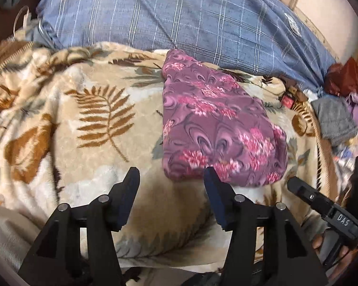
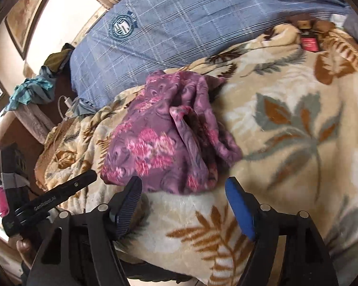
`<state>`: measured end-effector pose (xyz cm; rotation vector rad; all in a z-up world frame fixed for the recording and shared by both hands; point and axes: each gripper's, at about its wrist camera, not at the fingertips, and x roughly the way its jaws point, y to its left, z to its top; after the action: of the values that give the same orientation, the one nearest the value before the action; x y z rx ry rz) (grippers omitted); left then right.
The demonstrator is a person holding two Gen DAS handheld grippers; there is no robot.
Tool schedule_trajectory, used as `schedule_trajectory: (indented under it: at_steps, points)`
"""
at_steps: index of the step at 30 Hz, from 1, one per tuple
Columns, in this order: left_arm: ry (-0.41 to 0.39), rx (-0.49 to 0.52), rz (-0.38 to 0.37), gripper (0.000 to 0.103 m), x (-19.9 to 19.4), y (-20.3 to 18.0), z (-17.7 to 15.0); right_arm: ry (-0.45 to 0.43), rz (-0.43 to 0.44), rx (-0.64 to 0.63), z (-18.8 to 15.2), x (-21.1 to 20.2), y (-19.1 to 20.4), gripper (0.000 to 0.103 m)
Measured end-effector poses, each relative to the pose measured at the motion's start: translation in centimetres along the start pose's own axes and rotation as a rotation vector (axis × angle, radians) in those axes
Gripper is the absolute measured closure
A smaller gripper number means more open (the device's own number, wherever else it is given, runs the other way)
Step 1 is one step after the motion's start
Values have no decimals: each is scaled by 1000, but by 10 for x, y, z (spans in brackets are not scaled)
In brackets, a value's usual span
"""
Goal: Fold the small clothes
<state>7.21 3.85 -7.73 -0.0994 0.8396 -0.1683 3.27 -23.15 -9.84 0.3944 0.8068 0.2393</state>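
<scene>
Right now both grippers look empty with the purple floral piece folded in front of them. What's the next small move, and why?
Probably smooth the right side. The purple floral garment lies on the leaf-print blanket, its right edge bunched in loose ridges. Both the left gripper and the right gripper stand open, holding nothing. Bring the right gripper forward to pinch that bunched edge and pull it flat.

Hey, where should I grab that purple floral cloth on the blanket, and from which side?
Take the purple floral cloth by its near hem, coming from the near side. That edge lies just ahead of the open right tongs, and loose folds gape at its right end, so a finger may slip under there. The leaf-print blanket underneath is soft.
</scene>
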Motion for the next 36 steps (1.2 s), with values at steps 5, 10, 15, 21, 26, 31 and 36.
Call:
schedule_trajectory:
  at_steps: [5,10,15,21,26,31,36]
  points:
    - [-77,25,84,28,-18,-6,-11,-61,-89,-1,-11,-10,6,25]
    - [-143,17,200,28,-24,2,-17,-111,-114,-6,-13,-19,11,25]
    - [-76,38,171,28,-15,2,-21,-100,-128,-65,-17,-24,23,25]
    - [-15,92,162,28,-8,-7,-23,-75,-99,-55,-23,-25,23,25]
    - [-22,64,179,28,-10,-5,-23,-66,-84,-36,-23,-22,19,25]
    - [7,58,156,28,-3,-4,-23,-55,-72,-41,-27,-19,21,25]
    - [-17,85,180,28,-9,-9,-23,-72,-73,-65,-27,-20,27,25]
